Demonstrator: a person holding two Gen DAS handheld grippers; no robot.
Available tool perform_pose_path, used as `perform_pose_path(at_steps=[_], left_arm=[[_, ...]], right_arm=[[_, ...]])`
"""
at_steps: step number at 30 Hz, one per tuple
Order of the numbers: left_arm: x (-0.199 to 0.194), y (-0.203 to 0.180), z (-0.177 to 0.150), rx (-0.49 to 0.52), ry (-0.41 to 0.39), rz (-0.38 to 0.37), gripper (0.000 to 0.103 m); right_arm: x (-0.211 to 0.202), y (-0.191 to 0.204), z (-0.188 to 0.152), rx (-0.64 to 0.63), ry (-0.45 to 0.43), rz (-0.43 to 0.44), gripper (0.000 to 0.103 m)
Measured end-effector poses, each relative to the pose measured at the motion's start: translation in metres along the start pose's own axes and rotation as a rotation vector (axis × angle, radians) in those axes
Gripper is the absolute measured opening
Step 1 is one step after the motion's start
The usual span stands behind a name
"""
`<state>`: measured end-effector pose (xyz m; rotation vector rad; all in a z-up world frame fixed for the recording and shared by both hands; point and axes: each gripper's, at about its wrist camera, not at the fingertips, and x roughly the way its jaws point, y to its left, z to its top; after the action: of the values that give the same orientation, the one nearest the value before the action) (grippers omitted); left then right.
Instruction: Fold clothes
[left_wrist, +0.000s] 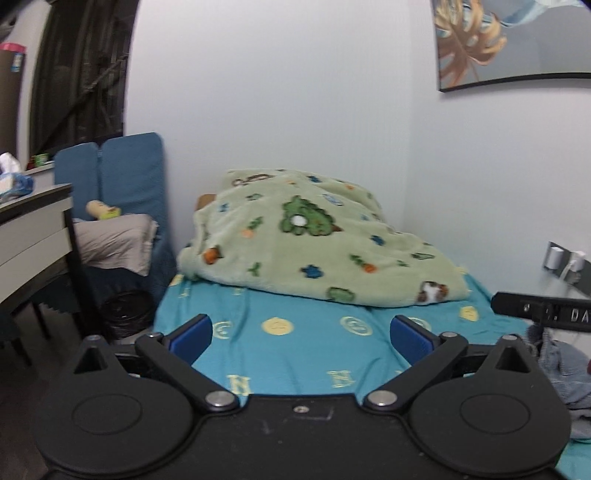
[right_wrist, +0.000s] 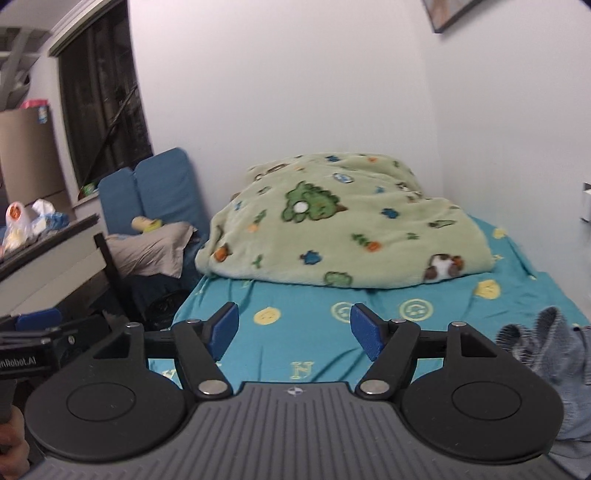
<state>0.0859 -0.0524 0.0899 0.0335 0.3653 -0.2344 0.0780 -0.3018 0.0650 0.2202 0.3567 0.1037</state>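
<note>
Both grippers, left gripper and right gripper, are hovering with fingers apart and empty over the bed; only the right view is showing a hand at its near left.

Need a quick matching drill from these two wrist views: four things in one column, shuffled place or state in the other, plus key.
Things:
1. pale green fleece blanket with animal prints
2. crumpled grey-blue knit garment
3. left gripper
4. framed leaf picture

Place or state:
A. on the wall, upper right
B. bunched at the far end of the teal patterned bed sheet
C. open, nothing between the blue pads
D. on the bed's near right edge

Pairs: 1-B, 2-D, 3-C, 4-A
</note>
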Motion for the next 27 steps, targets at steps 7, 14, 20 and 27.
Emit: perform_pose_path(at_steps=[7,14,20,27], left_arm=[[0.034,0.011,-0.045,-0.033,0.045,0.026,0.103],[0.05,0.016,-0.062,-0.04,0.074,0.038,0.103],[0.047,0.021,-0.069,-0.044,0.063,0.059,0.103],[0.049,0.018,-0.072,-0.042,0.068,0.066,0.103]], right_arm=[[0.024,0.006,-0.038,0.014,-0.011,-0.005,0.07],[0.025,0.005,-0.066,-0.067,-0.01,-0.045,0.072],[0.029,0.009,-0.073,-0.098,0.01,-0.036,0.075],[0.028,0.014,-0.076,-0.139,-0.015,-0.014,0.095]])
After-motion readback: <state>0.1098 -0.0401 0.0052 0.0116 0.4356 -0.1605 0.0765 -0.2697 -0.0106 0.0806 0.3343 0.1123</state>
